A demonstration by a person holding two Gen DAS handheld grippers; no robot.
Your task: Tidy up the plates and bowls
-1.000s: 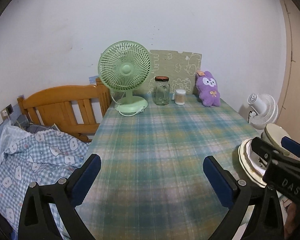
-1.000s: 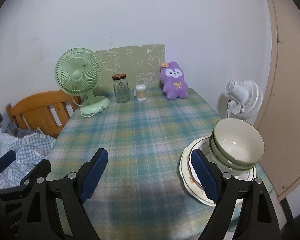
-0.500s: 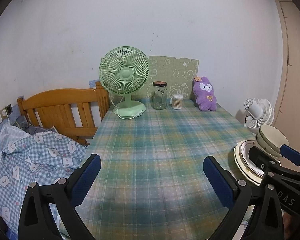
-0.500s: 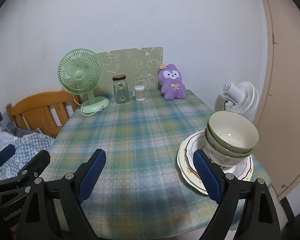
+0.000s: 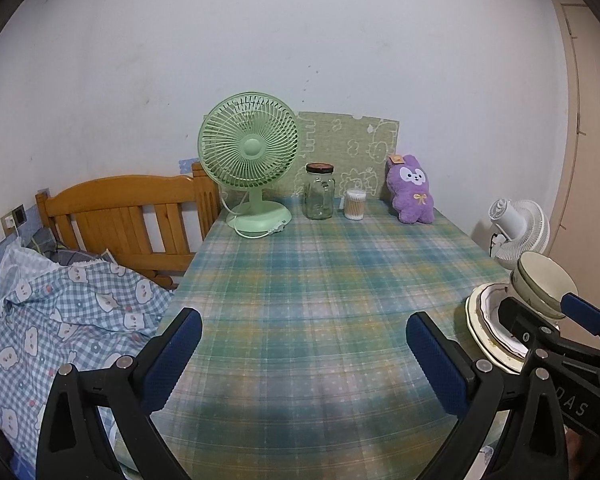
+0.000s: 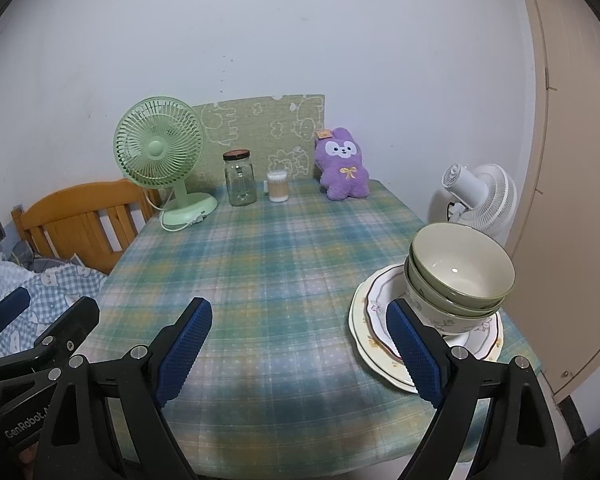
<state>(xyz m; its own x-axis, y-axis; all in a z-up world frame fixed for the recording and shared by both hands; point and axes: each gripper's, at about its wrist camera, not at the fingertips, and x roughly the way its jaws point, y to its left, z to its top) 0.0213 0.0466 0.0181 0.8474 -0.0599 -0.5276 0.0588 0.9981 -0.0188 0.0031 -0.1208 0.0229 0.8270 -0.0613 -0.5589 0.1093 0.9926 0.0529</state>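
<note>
Over at the right near corner of the counter (image 6: 284,280), the stacked bowls (image 6: 462,280) are sitting upright, mouths facing the ceiling, nested one inside another; I am counting three rims there, two green ones above a paler flowered one at the bottom. They are resting on stacked plates (image 6: 370,322) lying flat on the plaid cloth, at least two of them, a red-edged one on a wider cream one. The right gripper (image 6: 300,344) is hovering over the near edge of the counter with its jaws spread wide and holding nothing; its right blue pad is sitting just in front of the plates' near rim, close beside the bowls, while the rest of the pile is lying outside the gap, to the right. The left gripper (image 5: 300,354) is hanging over the left part of the counter, jaws likewise spread and gripping nothing, well apart from the crockery. Along the far edge one green fan (image 6: 160,152), one glass jar (image 6: 240,182), one tub of cotton swabs (image 6: 278,186) and one purple plush toy (image 6: 344,166) are standing in a row. A white fan (image 6: 480,196) is standing beyond the counter's right side, and a wooden headboard (image 5: 128,216) with checked bedding (image 5: 60,312) is lying to the left.
</note>
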